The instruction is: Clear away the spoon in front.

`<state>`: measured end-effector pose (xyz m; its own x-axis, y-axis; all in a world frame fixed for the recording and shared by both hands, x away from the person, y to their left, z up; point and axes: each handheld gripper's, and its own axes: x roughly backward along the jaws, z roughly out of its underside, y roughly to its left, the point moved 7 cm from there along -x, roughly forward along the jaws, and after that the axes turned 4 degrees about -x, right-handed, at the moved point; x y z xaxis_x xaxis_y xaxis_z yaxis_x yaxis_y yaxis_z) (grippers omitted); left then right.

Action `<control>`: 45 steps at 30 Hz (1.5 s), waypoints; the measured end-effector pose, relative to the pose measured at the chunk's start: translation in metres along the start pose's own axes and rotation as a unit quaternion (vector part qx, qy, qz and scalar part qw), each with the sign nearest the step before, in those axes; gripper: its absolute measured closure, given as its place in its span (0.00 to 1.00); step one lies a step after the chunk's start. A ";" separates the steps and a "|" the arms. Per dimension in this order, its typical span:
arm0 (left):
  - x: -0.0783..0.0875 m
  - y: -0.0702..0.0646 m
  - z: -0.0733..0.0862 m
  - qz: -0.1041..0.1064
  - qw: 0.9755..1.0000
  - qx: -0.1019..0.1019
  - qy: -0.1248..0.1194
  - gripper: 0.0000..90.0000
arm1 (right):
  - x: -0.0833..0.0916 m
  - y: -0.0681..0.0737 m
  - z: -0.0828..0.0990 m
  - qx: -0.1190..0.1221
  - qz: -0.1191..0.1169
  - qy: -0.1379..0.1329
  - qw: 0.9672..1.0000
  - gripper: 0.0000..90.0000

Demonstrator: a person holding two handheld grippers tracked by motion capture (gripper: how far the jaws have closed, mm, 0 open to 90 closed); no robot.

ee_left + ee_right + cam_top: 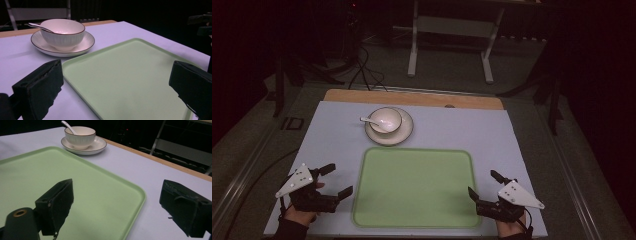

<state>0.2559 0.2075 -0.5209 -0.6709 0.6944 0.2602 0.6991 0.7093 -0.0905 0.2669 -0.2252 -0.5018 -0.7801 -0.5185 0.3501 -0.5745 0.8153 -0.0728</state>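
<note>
High view shows a white bowl (386,119) with a spoon (371,121) inside, standing on a saucer (404,134) behind the empty green tray (414,187) on the bench (492,135). Left gripper (336,180) and right gripper (484,185) have jaws wide apart, holding nothing.

Dim room, grey carpeted floor (377,65) — black cables (362,70) trailing across it, well beyond both grippers. White metal stand (447,45) farther back — legs splayed on carpet. Surroundings dark; light falling mostly on pale table covering (492,135), wooden far edge (412,97).
</note>
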 end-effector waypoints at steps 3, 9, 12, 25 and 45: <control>0.000 -0.001 0.000 0.001 1.000 -0.003 0.000 0.00 | 0.000 0.000 0.000 0.000 0.001 0.001 1.000 0.13; 0.000 -0.004 0.001 0.019 1.000 0.002 0.017 0.00 | 0.001 0.001 0.000 -0.003 -0.003 0.000 1.000 0.13; 0.001 -0.008 0.000 0.038 0.999 0.006 0.026 0.00 | 0.001 0.000 0.000 -0.008 -0.003 -0.002 1.000 0.13; -0.008 -0.029 -0.012 0.056 0.996 -0.031 0.058 0.00 | 0.003 0.003 -0.002 -0.004 -0.004 -0.009 1.000 0.13; -0.025 -0.024 -0.077 0.045 0.995 -0.072 0.056 0.01 | 0.004 0.009 -0.004 0.001 -0.018 -0.018 1.000 0.13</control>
<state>0.2751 0.1641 -0.4516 -0.5775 0.7310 0.3634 0.7890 0.6141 0.0187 0.2599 -0.2192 -0.4970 -0.7668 -0.5569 0.3191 -0.6033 0.7951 -0.0619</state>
